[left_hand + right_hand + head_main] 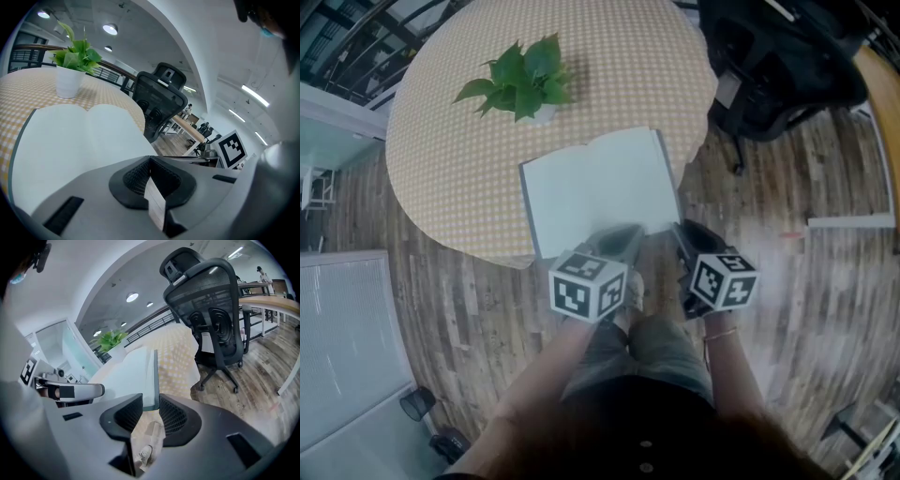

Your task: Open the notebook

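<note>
In the head view the notebook (600, 187) lies open at the near edge of the round table (459, 159), so opening looks done; the left gripper view shows the left gripper (150, 161) closed on nothing; in the right gripper view the right gripper (150, 404) has its jaws apart around the cover's edge and probably only needs to back off cleanly.

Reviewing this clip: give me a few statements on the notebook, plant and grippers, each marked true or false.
1. The notebook lies open on the table. True.
2. The potted plant stands on the notebook. False: it stands on the table beyond it, apart.
3. The left gripper has its jaws together, with nothing between them. True.
4. The right gripper is clamped shut. False: its jaws stand apart, with the notebook's edge at the gap.
</note>
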Tool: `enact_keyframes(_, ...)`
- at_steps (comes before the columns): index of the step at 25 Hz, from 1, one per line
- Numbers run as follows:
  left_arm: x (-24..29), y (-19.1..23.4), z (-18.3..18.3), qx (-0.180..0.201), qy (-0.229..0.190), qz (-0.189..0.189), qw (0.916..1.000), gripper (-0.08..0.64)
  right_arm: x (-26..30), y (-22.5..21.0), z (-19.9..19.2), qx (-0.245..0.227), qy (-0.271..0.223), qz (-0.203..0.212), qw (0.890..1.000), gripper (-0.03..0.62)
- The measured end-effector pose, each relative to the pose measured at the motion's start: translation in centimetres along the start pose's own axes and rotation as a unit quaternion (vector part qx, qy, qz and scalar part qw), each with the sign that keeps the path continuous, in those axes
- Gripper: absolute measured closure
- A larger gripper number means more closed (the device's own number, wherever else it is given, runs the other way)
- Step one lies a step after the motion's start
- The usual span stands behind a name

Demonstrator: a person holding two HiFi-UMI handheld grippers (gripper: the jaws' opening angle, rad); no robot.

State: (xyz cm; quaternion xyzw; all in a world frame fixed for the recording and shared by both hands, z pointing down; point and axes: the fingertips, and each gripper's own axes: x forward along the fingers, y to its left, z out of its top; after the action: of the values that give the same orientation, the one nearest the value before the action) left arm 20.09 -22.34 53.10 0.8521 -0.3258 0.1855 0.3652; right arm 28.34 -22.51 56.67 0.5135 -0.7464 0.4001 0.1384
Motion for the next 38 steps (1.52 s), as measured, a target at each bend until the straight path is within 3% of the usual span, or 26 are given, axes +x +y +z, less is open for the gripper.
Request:
enact_keyframes(13,-2.0,-1.6,2.2,0.021,-0.034,-0.001,0.9992,0.549,-2.6,2.4,2.7,-0.044,-0.025,0.023,0.998,0.46)
enact_keyframes(24,-5.7,-3.4,4.8,0.035,-0.09,0.019,0.9951,0.549,-7.2,7.1,8.0,-0.083,-0.086,0.102,0.988,0.464)
enact_keyframes(33,-8.6,-4.4,5.5,0.05,-0.11,0.025,0.9924,0.549,-9.0,12.6,8.3,-0.13,-0.084,0.183,0.971,0.541)
enact_keyframes(38,-10.6,-4.5,6.3,0.044,-0.135,0.029,0.9894,0.549,-10.1,14.7,9.4,-0.15,-0.105,0.197,0.963,0.573)
